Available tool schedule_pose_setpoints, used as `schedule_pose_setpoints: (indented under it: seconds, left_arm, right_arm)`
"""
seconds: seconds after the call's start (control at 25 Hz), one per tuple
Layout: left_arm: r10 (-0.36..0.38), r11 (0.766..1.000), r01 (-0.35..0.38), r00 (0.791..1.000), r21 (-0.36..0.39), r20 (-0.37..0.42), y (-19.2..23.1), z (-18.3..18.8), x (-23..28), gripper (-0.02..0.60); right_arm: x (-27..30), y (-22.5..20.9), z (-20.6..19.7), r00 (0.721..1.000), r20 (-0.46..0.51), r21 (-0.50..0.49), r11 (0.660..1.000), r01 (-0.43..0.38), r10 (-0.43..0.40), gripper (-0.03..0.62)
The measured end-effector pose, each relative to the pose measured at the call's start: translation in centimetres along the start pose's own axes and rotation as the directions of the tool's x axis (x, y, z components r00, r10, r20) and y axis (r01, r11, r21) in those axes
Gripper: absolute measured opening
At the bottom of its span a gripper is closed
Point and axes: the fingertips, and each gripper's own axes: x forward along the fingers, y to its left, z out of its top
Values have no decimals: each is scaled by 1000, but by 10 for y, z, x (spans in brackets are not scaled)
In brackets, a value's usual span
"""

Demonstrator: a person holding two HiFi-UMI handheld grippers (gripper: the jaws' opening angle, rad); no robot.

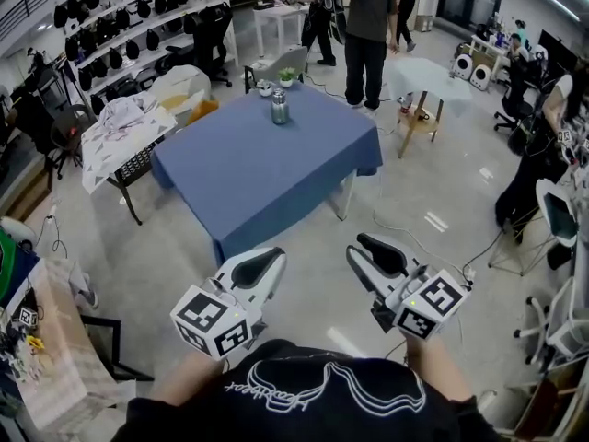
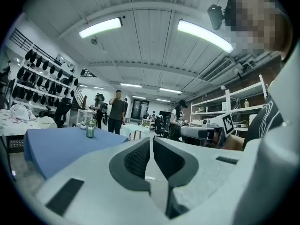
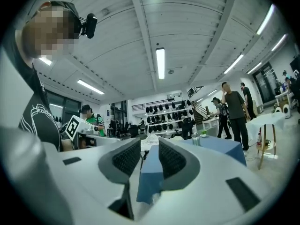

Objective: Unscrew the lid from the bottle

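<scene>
Left gripper (image 1: 269, 263) jaws closed, right gripper (image 1: 366, 247) jaws slightly apart and empty, both held level near the body, presumably pre-approach, since the bottle (image 1: 280, 107) stands well apart on the blue surface (image 1: 258, 173).

The bottle (image 1: 280, 107), at twelve o'clock on the blue table (image 1: 267, 182), is too small to tell whether it is capped. The black shirt (image 1: 313, 394) is cut off at six o'clock.
</scene>
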Motion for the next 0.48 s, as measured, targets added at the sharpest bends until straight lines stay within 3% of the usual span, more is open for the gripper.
schedule_pose_setpoints:
  seconds: [0.04,0.16,0.48]
  left_arm:
    - [-2,1000,2,1000,-3,-5,1,-2,3,16]
    - [-13,1000,13,1000,-1,-18,2,-4,13,146]
    - [-18,999,16,999,-39,-42,23,-22,30,252]
  right_arm:
    - [-1,-4,-1,1000,-1,-3,1000,8,-8,134]
    - [-3,-16,2,1000,6,-6,1000,23,-22,183]
    - [8,-45,-6,997,7,8,997,74,-74,261]
